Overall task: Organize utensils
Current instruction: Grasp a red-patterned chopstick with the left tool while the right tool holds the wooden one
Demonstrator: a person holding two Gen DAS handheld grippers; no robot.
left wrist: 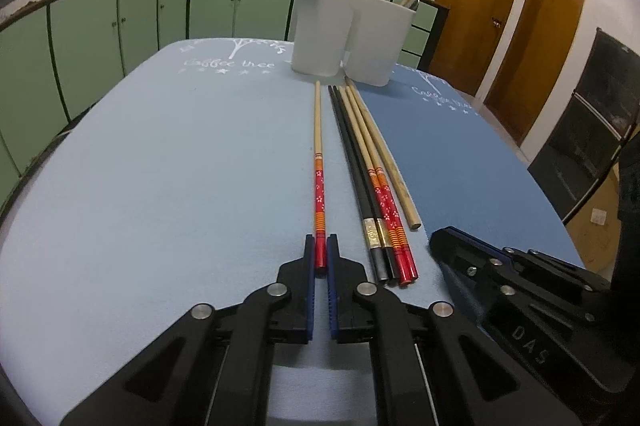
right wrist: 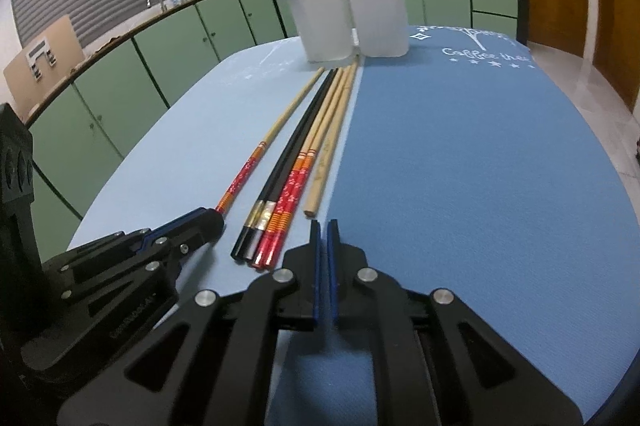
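Observation:
A white two-compartment utensil holder [left wrist: 348, 34] [right wrist: 352, 14] stands at the far end of the blue mats, with a red chopstick in one compartment and a wooden one in the other. A single red-handled chopstick [left wrist: 319, 170] [right wrist: 256, 162] lies on the light blue mat. My left gripper [left wrist: 320, 244] [right wrist: 208, 222] is shut on its red end. Beside it lies a bundle: two black chopsticks [left wrist: 360, 178], two red-handled ones [left wrist: 384, 202] and a plain wooden one [left wrist: 384, 154] [right wrist: 324, 166]. My right gripper [right wrist: 324, 226] [left wrist: 444, 242] is shut and empty, just short of the wooden chopstick's near end.
A light blue mat [left wrist: 180, 166] and a darker blue mat [right wrist: 460, 166] cover the table. Green cabinets [left wrist: 120, 26] with pots on the counter stand behind it, and wooden doors [left wrist: 480, 6] are at the right.

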